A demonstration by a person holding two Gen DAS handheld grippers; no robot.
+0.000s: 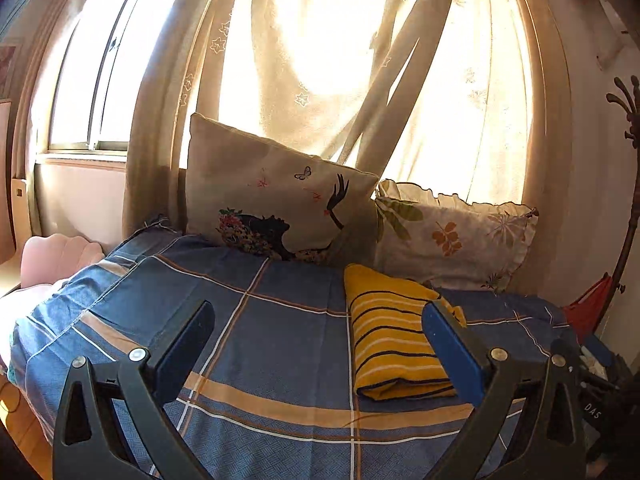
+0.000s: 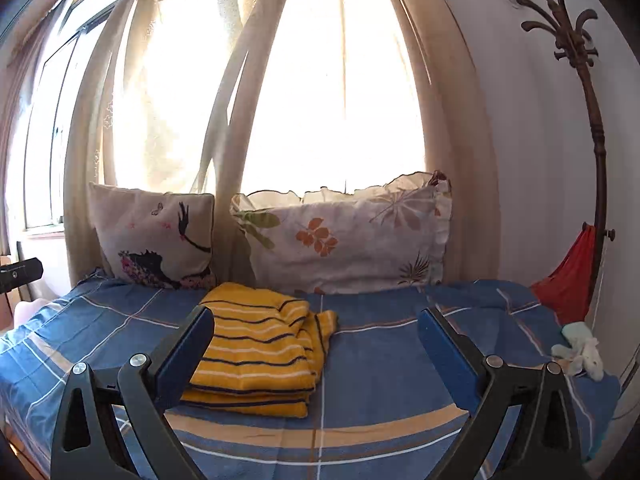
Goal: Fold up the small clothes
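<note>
1. Two grippers, left gripper point(image 1: 319, 322) and right gripper point(image 2: 316, 330), both with jaws wide apart, nothing between the pads.
2. Folded yellow striped garment point(image 2: 260, 344) lies flat on the blue checked bedspread point(image 2: 380, 360).
3. Two pillows point(image 2: 344, 236) sit just behind it.

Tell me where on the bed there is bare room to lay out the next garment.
Free: the blue checked bedspread left of the folded yellow striped garment, up to the butterfly cushion; also the stretch right of the garment, below the leaf-print pillow. Crowded: the far right edge, with a pale soft toy and red cloth.
</note>
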